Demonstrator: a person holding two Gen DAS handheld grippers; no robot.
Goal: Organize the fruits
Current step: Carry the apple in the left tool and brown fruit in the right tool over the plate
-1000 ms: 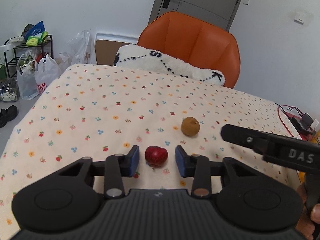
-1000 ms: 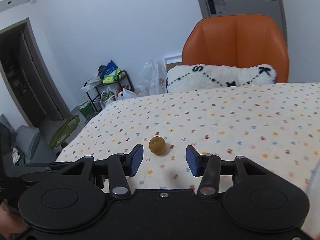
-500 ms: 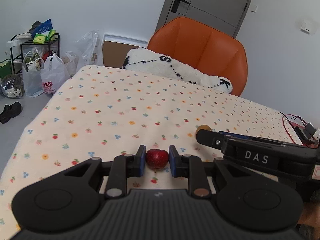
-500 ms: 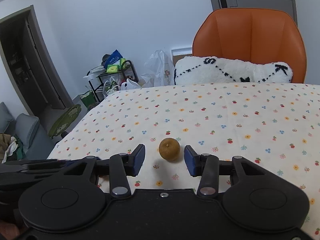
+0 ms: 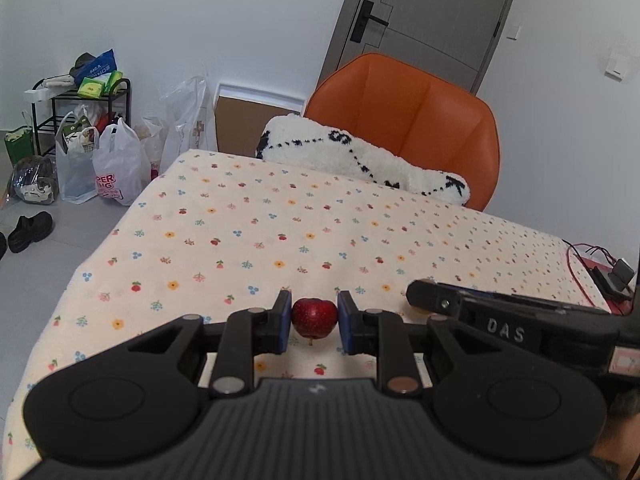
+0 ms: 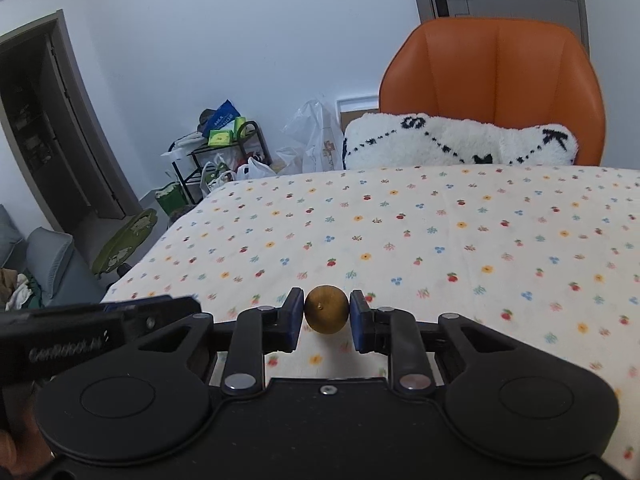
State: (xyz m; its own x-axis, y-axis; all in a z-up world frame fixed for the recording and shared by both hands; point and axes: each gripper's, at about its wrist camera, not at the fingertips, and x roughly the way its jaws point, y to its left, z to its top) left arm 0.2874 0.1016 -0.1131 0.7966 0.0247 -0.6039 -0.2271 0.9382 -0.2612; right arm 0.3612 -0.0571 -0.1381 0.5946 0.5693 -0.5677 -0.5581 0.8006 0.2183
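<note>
A floral-cloth surface stretches wide and bare toward its far edge, where an orange chair and a white cushion stand; its left edge drops to floor crowded with plastic bags and a rack. Two fruits are in play, one per tool. The left gripper has its blue-padded fingers closed to a narrow gap, pinching a red apple near the surface's near edge. The right gripper likewise clamps one round brown fruit between both fingers, just right of the left tool, whose body shows at the near left of the right wrist view.
</note>
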